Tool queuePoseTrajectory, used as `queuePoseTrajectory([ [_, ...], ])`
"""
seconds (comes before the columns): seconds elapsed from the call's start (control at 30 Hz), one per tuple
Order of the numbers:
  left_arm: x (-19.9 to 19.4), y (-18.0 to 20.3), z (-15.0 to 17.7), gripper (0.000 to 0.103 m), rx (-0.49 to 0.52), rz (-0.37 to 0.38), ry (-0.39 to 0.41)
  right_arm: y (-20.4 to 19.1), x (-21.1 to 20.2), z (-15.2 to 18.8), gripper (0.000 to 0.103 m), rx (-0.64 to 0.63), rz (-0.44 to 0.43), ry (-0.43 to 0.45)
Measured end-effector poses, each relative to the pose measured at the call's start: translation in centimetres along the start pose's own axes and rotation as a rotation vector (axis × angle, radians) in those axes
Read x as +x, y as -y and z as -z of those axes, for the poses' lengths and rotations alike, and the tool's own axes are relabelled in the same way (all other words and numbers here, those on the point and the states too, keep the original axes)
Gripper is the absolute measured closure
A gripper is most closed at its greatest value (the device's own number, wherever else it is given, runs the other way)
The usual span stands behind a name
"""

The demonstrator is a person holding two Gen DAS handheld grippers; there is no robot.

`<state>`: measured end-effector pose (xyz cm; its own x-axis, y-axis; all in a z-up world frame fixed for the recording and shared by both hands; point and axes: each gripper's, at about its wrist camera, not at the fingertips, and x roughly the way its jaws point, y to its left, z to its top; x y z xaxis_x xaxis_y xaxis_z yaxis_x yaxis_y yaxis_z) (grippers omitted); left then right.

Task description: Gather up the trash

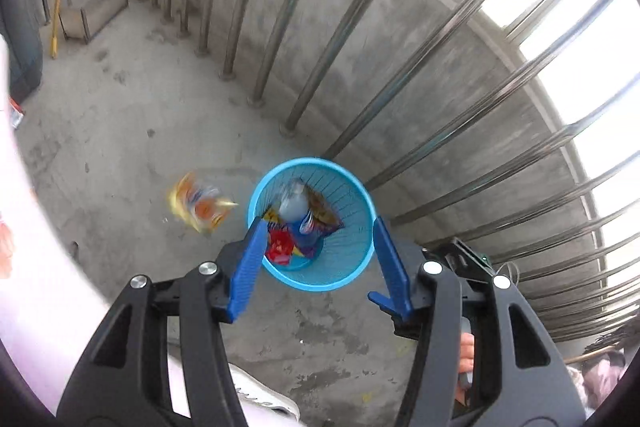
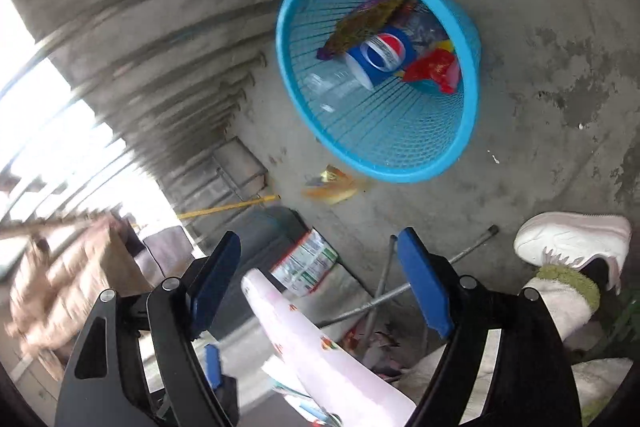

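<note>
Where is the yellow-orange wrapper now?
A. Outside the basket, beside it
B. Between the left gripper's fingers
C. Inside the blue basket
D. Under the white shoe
A: the wrapper shows blurred over the concrete floor just outside the rim of the basket, not among the trash inside.

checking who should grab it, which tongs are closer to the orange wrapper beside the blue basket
Probably left. The left tongs hang open over the blue basket, the orange wrapper just beside them. The right tongs, open and empty, sit farther back from it.
</note>
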<state>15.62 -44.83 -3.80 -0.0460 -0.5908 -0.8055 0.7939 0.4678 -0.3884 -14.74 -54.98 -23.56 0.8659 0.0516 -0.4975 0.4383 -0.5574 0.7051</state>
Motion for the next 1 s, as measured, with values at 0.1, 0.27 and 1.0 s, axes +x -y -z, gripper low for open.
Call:
queuePoseTrajectory([
  [0.1, -5.2, -0.4, 2.1, 0.051, 0.014, -0.002, 0.073, -1.5, -0.1, 1.9, 0.024, -0.113, 0.025, 0.004],
  [0.27, -14.1, -3.1, 7.4, 0.051, -0.001, -0.015, 0.196, -6.5, -0.7, 6.6, 0.024, -0.383, 0.048, -0.001],
  [1.0, -30.0, -16.3, 23.3, 0.047, -0.361, -0.333, 0.475, -12.3, 14.7, 15.1, 0.03, -1.229, 0.397, -0.172],
])
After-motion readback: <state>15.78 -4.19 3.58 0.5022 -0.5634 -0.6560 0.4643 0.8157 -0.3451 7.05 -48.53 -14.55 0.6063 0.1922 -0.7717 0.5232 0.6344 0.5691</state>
